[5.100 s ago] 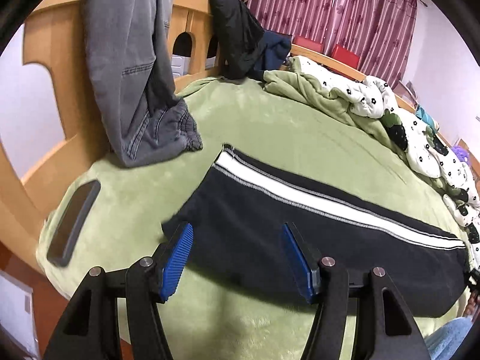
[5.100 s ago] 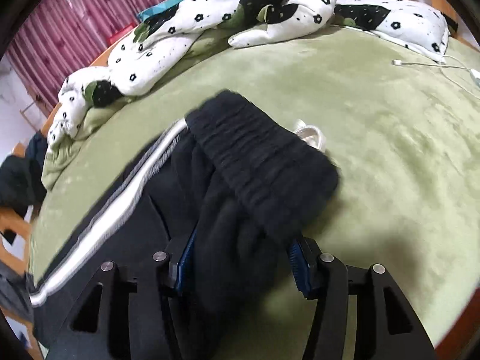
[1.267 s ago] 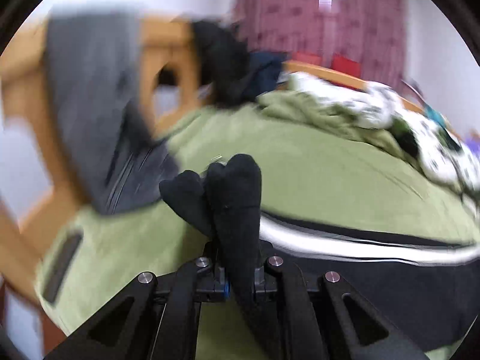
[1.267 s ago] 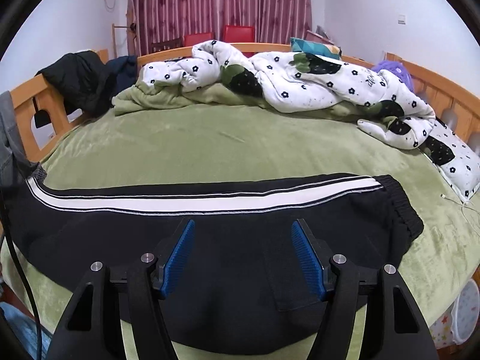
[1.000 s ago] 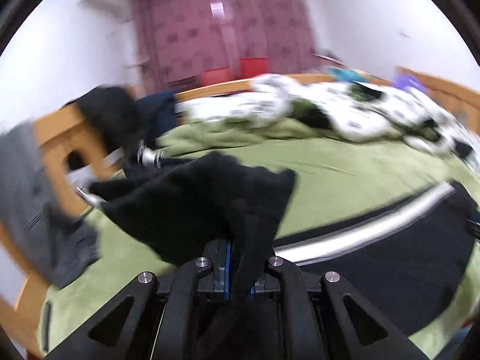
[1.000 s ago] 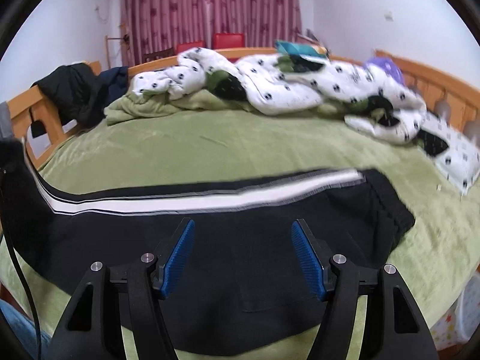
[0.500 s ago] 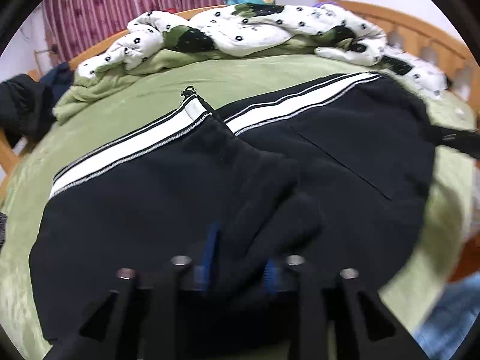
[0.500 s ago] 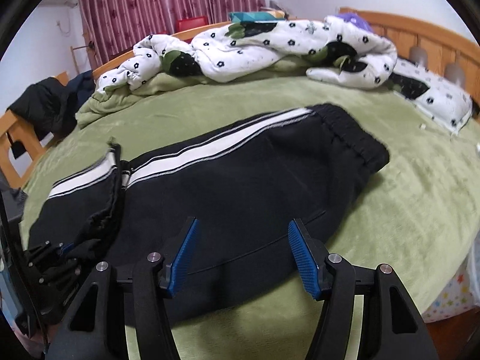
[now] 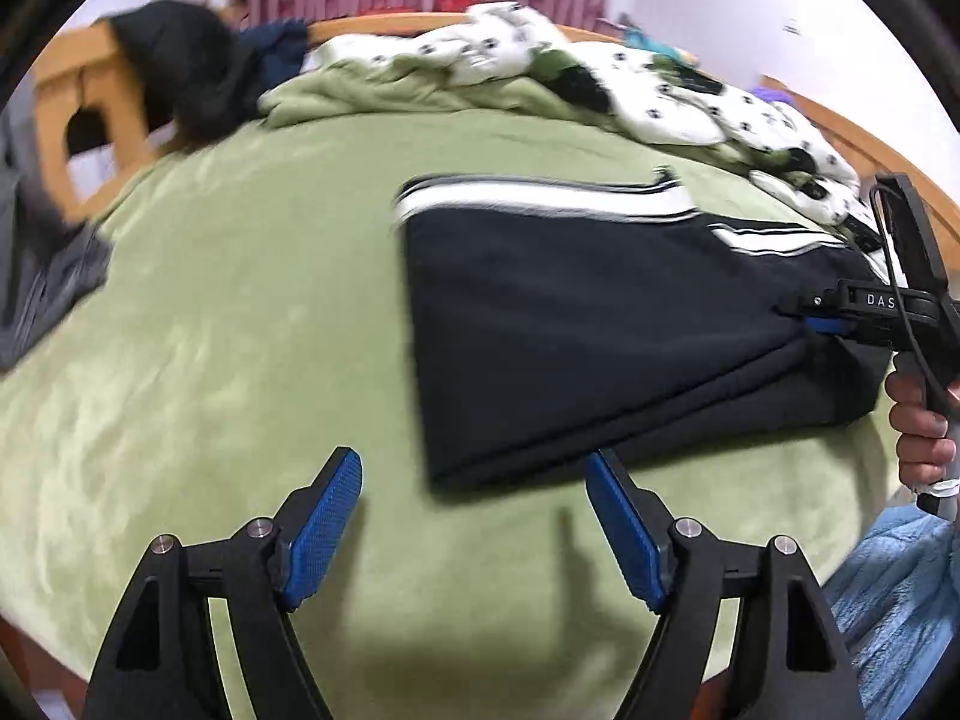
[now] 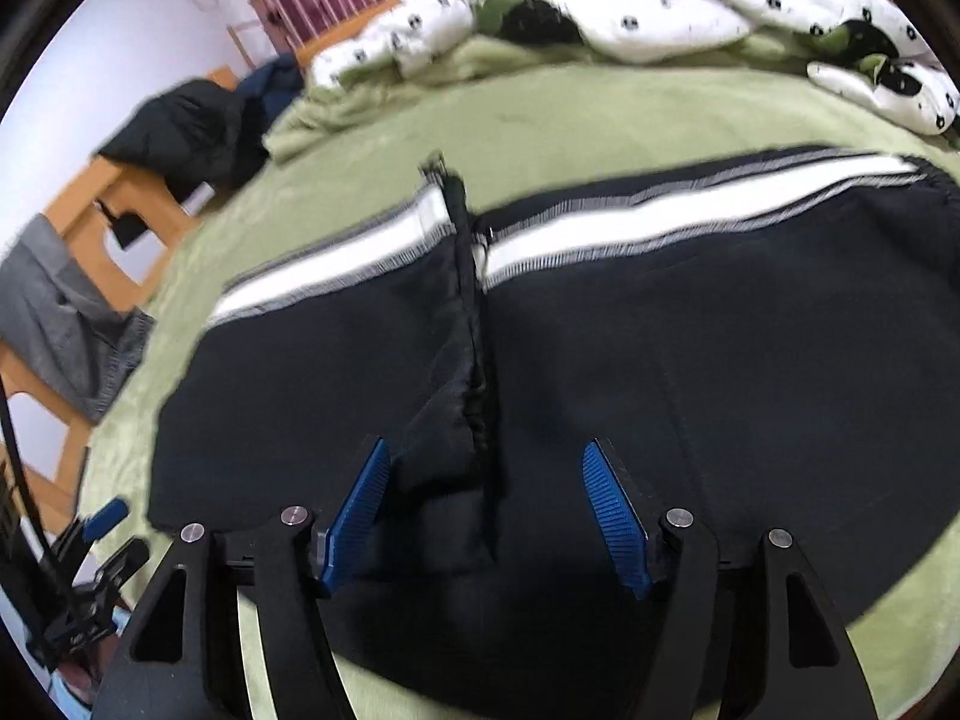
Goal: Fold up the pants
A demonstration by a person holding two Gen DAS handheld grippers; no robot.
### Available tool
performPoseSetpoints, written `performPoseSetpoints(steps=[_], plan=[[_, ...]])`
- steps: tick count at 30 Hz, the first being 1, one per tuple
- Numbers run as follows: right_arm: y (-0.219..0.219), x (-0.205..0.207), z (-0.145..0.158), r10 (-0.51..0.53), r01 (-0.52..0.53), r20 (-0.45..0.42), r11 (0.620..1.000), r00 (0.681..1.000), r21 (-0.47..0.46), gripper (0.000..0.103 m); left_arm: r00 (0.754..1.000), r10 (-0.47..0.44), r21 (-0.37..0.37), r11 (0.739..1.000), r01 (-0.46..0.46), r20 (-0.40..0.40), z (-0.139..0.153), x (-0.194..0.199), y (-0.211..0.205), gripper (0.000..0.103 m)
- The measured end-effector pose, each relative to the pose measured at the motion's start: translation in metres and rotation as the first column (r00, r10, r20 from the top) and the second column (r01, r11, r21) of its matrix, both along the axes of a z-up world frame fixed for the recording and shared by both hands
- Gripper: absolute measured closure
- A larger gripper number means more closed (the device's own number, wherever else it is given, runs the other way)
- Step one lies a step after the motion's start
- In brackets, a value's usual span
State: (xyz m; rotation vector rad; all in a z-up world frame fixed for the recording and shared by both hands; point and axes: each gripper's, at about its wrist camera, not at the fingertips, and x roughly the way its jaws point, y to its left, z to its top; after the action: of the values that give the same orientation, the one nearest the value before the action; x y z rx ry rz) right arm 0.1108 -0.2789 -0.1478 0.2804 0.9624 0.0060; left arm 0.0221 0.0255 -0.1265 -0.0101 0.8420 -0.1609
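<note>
Through your left wrist camera, your left tongs stand wide apart and hold nothing, hovering over the green plush bed cover just short of the black fleece pants with white side stripes. The pants lie folded over on that cover, their near corner between the blue pads. Beyond the pants, your right tongs sit at their far edge. A white flower-print quilt is heaped behind the pants.

Through your right wrist camera, your right tongs are spread wide and grip nothing, low over the pants; the doubled-over leg's cuff edge runs between the pads. Your left tongs hang beside the pants' left corner, jaws parted.
</note>
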Motion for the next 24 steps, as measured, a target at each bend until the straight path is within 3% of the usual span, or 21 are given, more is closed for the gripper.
performPoseSetpoints(steps=[1,3,8,11,13,15,19,22,24], plan=[[0.001,0.003,-0.004,0.002,-0.001,-0.010,1.000,1.000,0.009,0.044,1.000,0.014,-0.007,1.000,-0.014,0.002,-0.004,-0.001,0.005,0.027],[0.005,0.010,-0.009,0.042,-0.041,-0.034,0.998,0.999,0.046,0.075,0.999,0.037,-0.015,0.999,-0.037,0.007,-0.013,-0.001,0.011,0.027],[0.012,0.018,-0.011,0.025,-0.022,-0.042,0.998,0.999,0.055,0.065,0.999,0.036,0.003,0.999,-0.036,0.023,-0.022,0.016,0.003,0.028],[0.013,0.026,-0.016,0.009,-0.006,-0.035,0.996,0.999,0.087,0.060,0.996,0.038,0.012,0.999,-0.039,0.074,-0.018,0.018,-0.003,0.028],[0.015,0.031,-0.017,0.004,-0.001,-0.029,0.997,1.000,0.078,0.066,0.995,0.046,-0.015,0.999,-0.045,0.087,-0.021,0.021,-0.001,0.028],[0.007,0.029,-0.012,-0.013,0.013,-0.006,0.995,1.000,0.103,0.081,0.997,0.035,0.004,0.999,-0.036,0.065,-0.026,0.023,-0.002,0.027],[-0.013,0.007,0.019,-0.023,-0.004,0.112,0.973,0.993,0.233,0.086,0.996,0.045,-0.004,0.999,-0.045,0.081,-0.023,0.017,0.005,0.028],[-0.017,-0.017,0.044,-0.016,-0.020,0.201,0.984,0.979,0.178,0.088,0.996,0.051,-0.052,0.998,-0.048,0.069,-0.019,0.016,0.014,0.028],[-0.018,-0.025,0.047,-0.012,-0.014,0.207,0.992,0.978,0.123,0.088,0.997,0.051,-0.059,0.997,-0.047,0.062,-0.018,0.017,0.014,0.028]])
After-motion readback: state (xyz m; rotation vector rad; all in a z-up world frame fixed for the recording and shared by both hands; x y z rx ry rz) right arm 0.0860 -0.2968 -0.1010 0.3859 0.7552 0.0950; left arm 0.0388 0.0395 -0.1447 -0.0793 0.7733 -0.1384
